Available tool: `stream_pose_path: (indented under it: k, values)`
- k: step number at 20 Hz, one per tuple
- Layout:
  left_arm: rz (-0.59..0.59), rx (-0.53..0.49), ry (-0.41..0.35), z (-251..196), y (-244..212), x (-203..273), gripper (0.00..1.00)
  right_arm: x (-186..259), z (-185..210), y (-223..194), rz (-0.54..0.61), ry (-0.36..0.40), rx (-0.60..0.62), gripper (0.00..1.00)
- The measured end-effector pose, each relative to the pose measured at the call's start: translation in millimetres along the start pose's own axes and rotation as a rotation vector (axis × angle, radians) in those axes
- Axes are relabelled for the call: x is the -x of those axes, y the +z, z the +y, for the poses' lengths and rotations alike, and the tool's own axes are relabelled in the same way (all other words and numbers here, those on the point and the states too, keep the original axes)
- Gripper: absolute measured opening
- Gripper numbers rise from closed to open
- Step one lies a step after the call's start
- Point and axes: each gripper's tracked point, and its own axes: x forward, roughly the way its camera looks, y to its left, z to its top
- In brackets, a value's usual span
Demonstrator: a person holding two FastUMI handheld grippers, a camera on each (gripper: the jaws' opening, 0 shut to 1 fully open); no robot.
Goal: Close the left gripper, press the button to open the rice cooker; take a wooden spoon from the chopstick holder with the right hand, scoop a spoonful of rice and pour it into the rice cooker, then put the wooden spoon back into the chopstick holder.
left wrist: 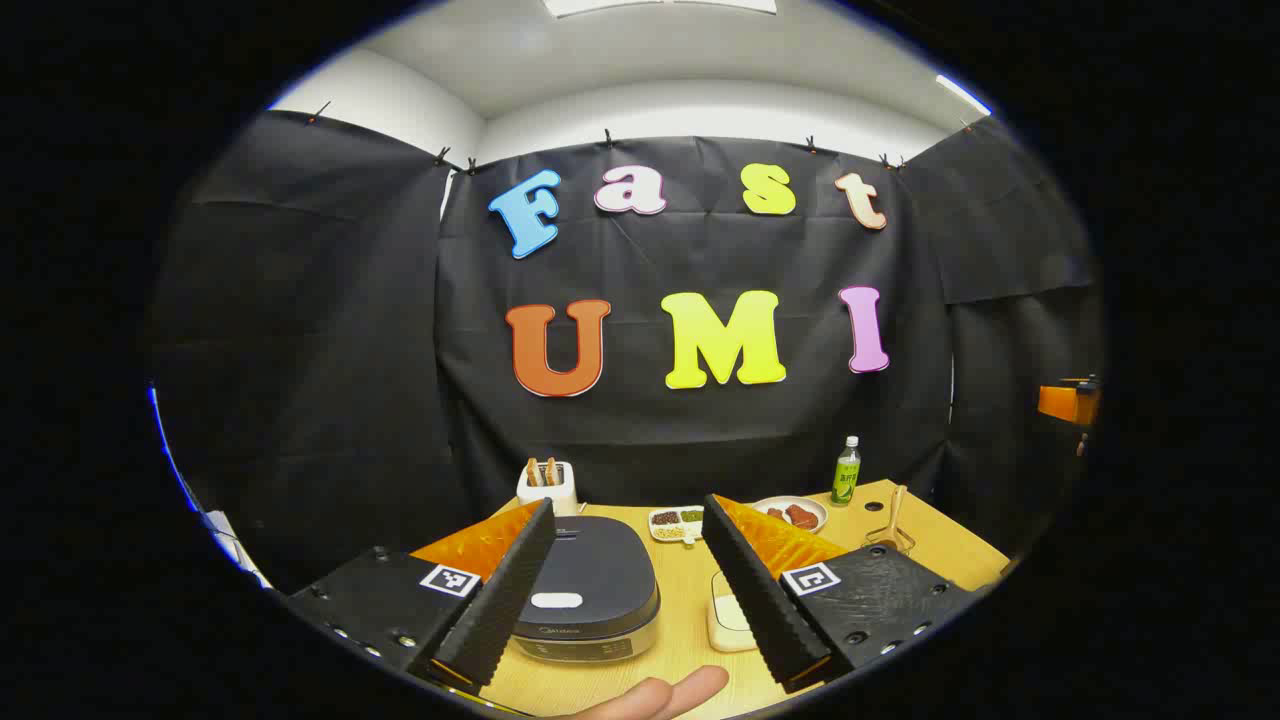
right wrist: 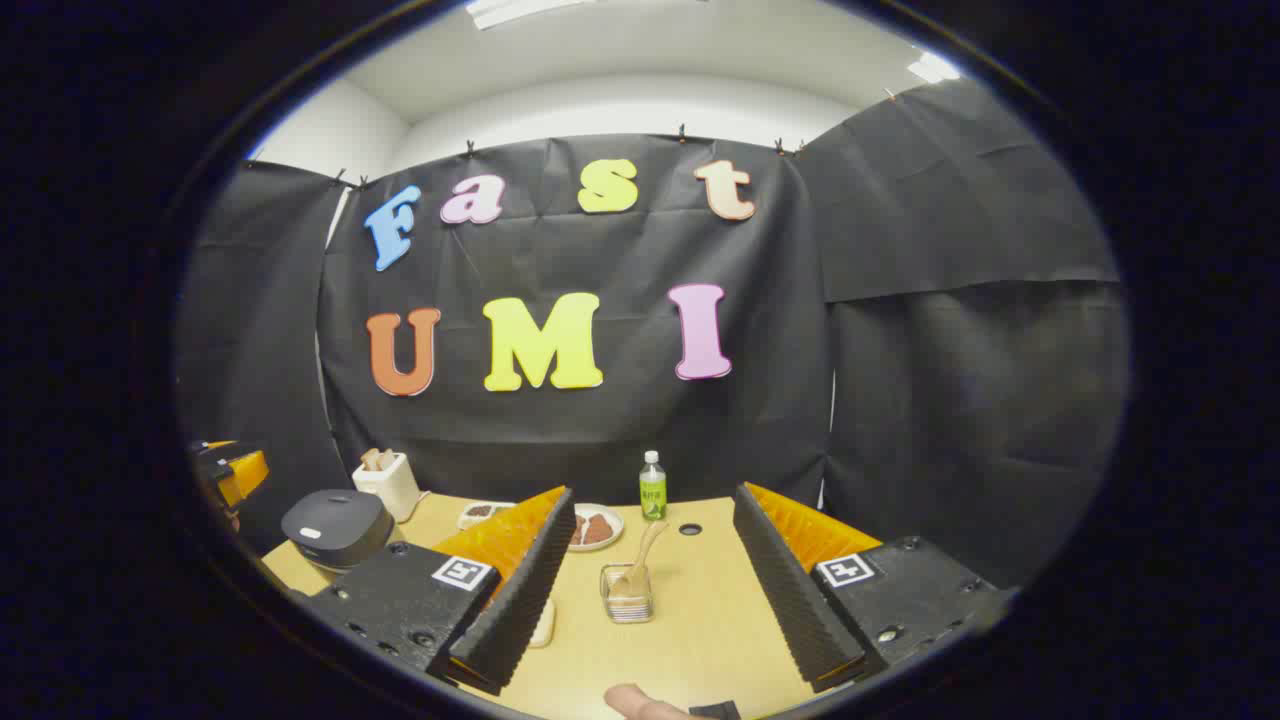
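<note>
The dark grey rice cooker [left wrist: 590, 590] sits lid-down on the wooden table, its white button [left wrist: 556, 600] facing me. My left gripper [left wrist: 630, 505] hovers over it, open, with the cooker between and below the fingers. A white dish of rice [left wrist: 728, 615] is partly hidden behind one finger. The wooden spoon [right wrist: 640, 560] leans in a clear chopstick holder [right wrist: 628, 592], straight ahead of my right gripper [right wrist: 652, 495], which is open and holds nothing. The same cooker [right wrist: 335, 525] shows at the left of the right gripper view, and the spoon [left wrist: 890, 525] at the right of the left gripper view.
Along the back stand a white toaster [left wrist: 545, 485], a small divided dish [left wrist: 677, 523], a plate of meat [left wrist: 795, 515] and a green bottle [left wrist: 846, 470]. A round hole [right wrist: 690, 528] pierces the table. A fingertip [left wrist: 650, 695] shows at the bottom.
</note>
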Motion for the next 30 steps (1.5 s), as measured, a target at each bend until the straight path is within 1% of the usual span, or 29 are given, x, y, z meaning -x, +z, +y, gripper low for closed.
stream_pose_path:
  k: [1, 2, 3, 5, 7, 8, 9, 10, 11, 12, 17, 18, 19, 21, 23, 24, 25, 26, 27, 28, 29, 30]
  values:
    - [0.002, 0.005, -0.001, 0.4, 0.6, 0.5, 0.94, 3.1, -2.1, 0.0, 0.001, -0.002, -0.002, 1.00]
    - [0.003, 0.011, 0.006, 2.2, 0.5, 1.6, 0.94, 6.1, -3.3, 0.5, -0.002, -0.003, -0.004, 0.93]
    - [0.013, 0.019, 0.006, 3.0, 0.1, 1.4, 0.94, 8.4, -4.3, 2.5, -0.005, -0.002, -0.004, 1.00]
    - [0.025, 0.028, 0.003, 1.4, -3.6, 1.0, 0.95, 13.4, -6.2, 5.0, -0.008, 0.000, 0.001, 1.00]
    - [0.035, 0.019, 0.023, 8.5, -5.2, 1.8, 0.95, 14.2, -7.5, 7.0, -0.009, 0.001, 0.004, 0.93]
    - [0.043, 0.018, 0.026, 10.2, -7.5, 3.0, 0.95, 13.8, -8.2, 6.2, -0.007, -0.001, 0.006, 1.00]
    - [0.048, 0.025, 0.023, 8.9, -9.1, 3.5, 0.95, 13.1, -9.8, 6.2, -0.006, -0.004, 0.008, 1.00]
    - [0.054, 0.034, 0.018, 7.9, -9.4, 4.1, 0.95, 12.6, -10.8, 6.7, -0.007, -0.006, 0.009, 0.93]
    - [0.065, 0.041, 0.016, 8.1, -11.9, 3.9, 0.95, 11.8, -11.2, 6.4, -0.004, -0.006, 0.007, 1.00]
    - [0.074, 0.042, 0.018, 9.4, -14.4, 3.7, 0.95, 11.1, -11.6, 3.6, 0.000, -0.004, 0.002, 1.00]
    - [0.021, 0.028, 0.024, 10.4, -7.8, -1.4, 0.93, 4.2, -13.7, -4.4, 0.019, 0.000, -0.023, 1.00]
    - [-0.001, 0.007, 0.027, 10.6, -7.1, -5.0, 0.93, 2.4, -14.7, -6.7, 0.022, 0.000, -0.023, 1.00]
    - [-0.024, -0.010, 0.031, 12.9, -5.7, -6.0, 1.00, 1.9, -14.3, -9.6, 0.023, 0.001, -0.021, 1.00]
    - [-0.012, -0.015, 0.021, 9.7, -14.3, -9.9, 0.70, 0.2, -13.3, -13.4, 0.024, 0.002, -0.014, 1.00]
    - [0.016, -0.004, 0.003, 7.2, -22.5, -13.9, 0.70, -3.0, -12.7, -22.1, 0.034, 0.000, -0.002, 1.00]
    - [0.012, 0.004, -0.001, 8.3, -21.9, -15.9, 0.75, -3.6, -11.5, -26.2, 0.039, 0.003, 0.002, 1.00]
    - [0.014, 0.028, -0.010, 7.2, -22.6, -18.7, 0.51, -4.9, -9.9, -28.4, 0.044, 0.005, 0.004, 1.00]
    - [0.024, 0.045, 0.007, 12.2, -24.3, -20.3, 0.43, -6.1, -8.6, -32.2, 0.048, 0.007, 0.008, 1.00]
    - [0.042, 0.048, 0.026, 18.8, -31.3, -24.0, 0.48, -7.1, -7.3, -34.0, 0.052, 0.010, 0.013, 1.00]
    - [0.068, 0.043, 0.036, 23.5, -38.8, -24.9, 0.41, -9.1, -6.4, -37.2, 0.055, 0.013, 0.018, 1.00]
    - [0.094, 0.046, 0.026, 21.2, -46.8, -25.5, 0.41, -10.0, -6.1, -39.3, 0.057, 0.013, 0.022, 1.00]
    - [0.085, 0.051, 0.020, 22.7, -44.5, -18.6, 0.41, -10.9, -6.1, -43.6, 0.062, 0.015, 0.025, 1.00]
